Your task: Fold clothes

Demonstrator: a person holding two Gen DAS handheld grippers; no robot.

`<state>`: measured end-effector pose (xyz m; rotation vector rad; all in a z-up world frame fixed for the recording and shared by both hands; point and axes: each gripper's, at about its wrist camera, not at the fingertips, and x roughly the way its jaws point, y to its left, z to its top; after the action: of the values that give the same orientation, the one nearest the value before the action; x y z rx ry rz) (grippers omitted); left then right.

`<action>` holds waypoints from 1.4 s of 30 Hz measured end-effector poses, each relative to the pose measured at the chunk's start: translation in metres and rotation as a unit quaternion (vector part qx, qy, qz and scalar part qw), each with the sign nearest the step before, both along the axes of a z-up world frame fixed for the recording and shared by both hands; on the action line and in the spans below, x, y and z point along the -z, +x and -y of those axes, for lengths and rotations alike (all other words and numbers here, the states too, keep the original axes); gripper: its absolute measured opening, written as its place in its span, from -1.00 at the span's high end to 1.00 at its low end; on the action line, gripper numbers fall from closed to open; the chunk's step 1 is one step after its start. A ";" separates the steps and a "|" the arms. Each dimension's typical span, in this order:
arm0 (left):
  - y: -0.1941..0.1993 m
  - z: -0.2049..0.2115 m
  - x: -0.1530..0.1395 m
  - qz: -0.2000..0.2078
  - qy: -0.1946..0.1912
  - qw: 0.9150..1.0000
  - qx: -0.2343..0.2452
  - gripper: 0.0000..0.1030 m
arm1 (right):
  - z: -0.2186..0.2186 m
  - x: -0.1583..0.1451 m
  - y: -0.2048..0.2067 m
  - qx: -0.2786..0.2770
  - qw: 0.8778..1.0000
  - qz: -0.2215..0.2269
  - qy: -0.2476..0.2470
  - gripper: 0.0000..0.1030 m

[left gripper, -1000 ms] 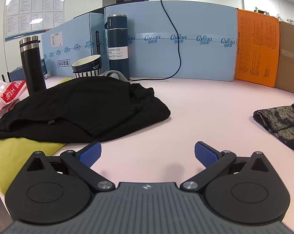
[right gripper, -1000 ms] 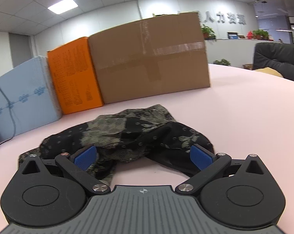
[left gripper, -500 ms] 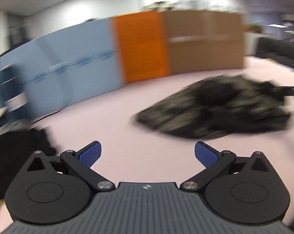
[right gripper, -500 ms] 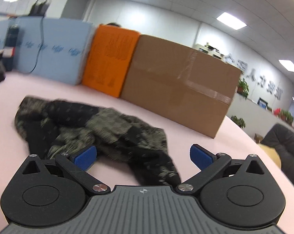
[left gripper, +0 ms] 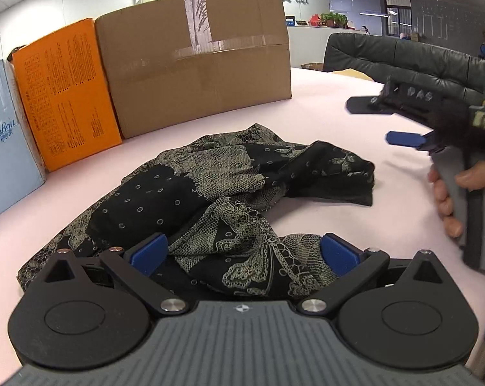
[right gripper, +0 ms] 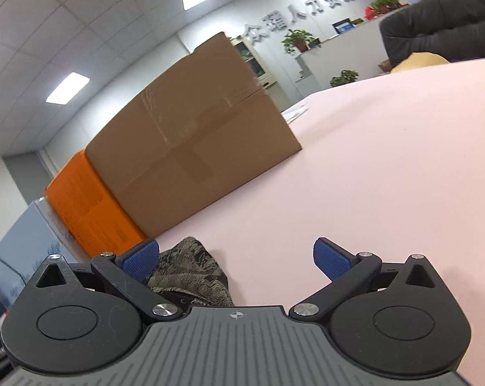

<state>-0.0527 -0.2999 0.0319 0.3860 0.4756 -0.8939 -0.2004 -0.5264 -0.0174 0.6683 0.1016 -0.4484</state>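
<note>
Cloth [left gripper: 229,189], black with a pale lace-like print, lies crumpled on the pink table [left gripper: 323,109], spread from near the left gripper [left gripper: 242,252] out toward the boxes at the back. That gripper is released: its blue pads [left gripper: 147,252] stand wide apart, and the near edge of the cloth bunches up between them, with no sign that either pad presses on it. In the left wrist view the right gripper [left gripper: 400,122] shows at the right edge, held by a hand [left gripper: 451,193] wrapped round its grey handle; it hangs above the table just beyond the far right corner of the cloth, apart from it. One blue pad and a black finger are seen from the side there. The right wrist view, tilted, shows that gripper released too, its pads [right gripper: 331,257] wide apart, with bare table between them for the most part; a corner of the cloth [right gripper: 191,273] sits low by the left pad, and whether it touches the pad cannot be told. Behind the cloth a brown carton [left gripper: 194,61] stands on the table, an orange box [left gripper: 65,93] touching its left side, and a pale blue box [left gripper: 4,141] beside that. A dark sofa [left gripper: 403,61] stands beyond the table's far edge.
</note>
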 end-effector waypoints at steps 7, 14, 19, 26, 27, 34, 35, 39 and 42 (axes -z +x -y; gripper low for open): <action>0.021 -0.006 -0.022 -0.013 -0.007 1.000 -0.003 0.91 | 0.039 0.007 -0.002 -0.035 0.998 0.019 0.042 -1.00; 0.082 -0.024 -0.096 0.103 -0.002 0.989 -0.104 0.91 | 0.044 0.007 -0.005 -0.042 0.997 0.029 0.058 -1.00; 0.146 -0.052 -0.139 0.155 -0.061 0.955 -0.246 0.75 | 0.047 0.007 -0.004 -0.045 0.997 0.026 0.061 -1.00; 0.190 -0.105 -0.091 0.010 -0.136 0.963 -0.233 -0.50 | 0.046 0.005 -0.001 -0.058 0.997 0.021 0.054 -1.00; 0.186 -0.108 -0.079 -0.002 -0.135 0.971 -0.196 -0.61 | 0.045 0.004 0.000 -0.061 0.997 0.020 0.051 -1.00; 0.138 -0.096 -0.013 0.028 -0.087 0.995 -0.038 -0.89 | 0.036 -0.002 0.007 -0.079 0.997 0.004 0.024 -1.00; 0.131 -0.092 -0.010 0.033 -0.071 0.997 -0.024 -0.93 | 0.033 -0.004 0.009 -0.082 0.997 -0.001 0.014 -1.00; 0.107 -0.082 -0.003 0.063 -0.035 0.997 0.023 -1.00 | 0.012 -0.019 0.027 -0.139 0.989 -0.029 -0.047 -1.00; 0.098 -0.080 0.000 0.081 -0.024 0.996 0.017 -1.00 | -0.023 -0.033 0.053 -0.210 0.969 -0.045 -0.124 -1.00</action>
<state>0.0458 -0.2199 0.0317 0.4197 0.2992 -0.8980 -0.1475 -0.5038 0.0159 0.3650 0.2629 -0.0791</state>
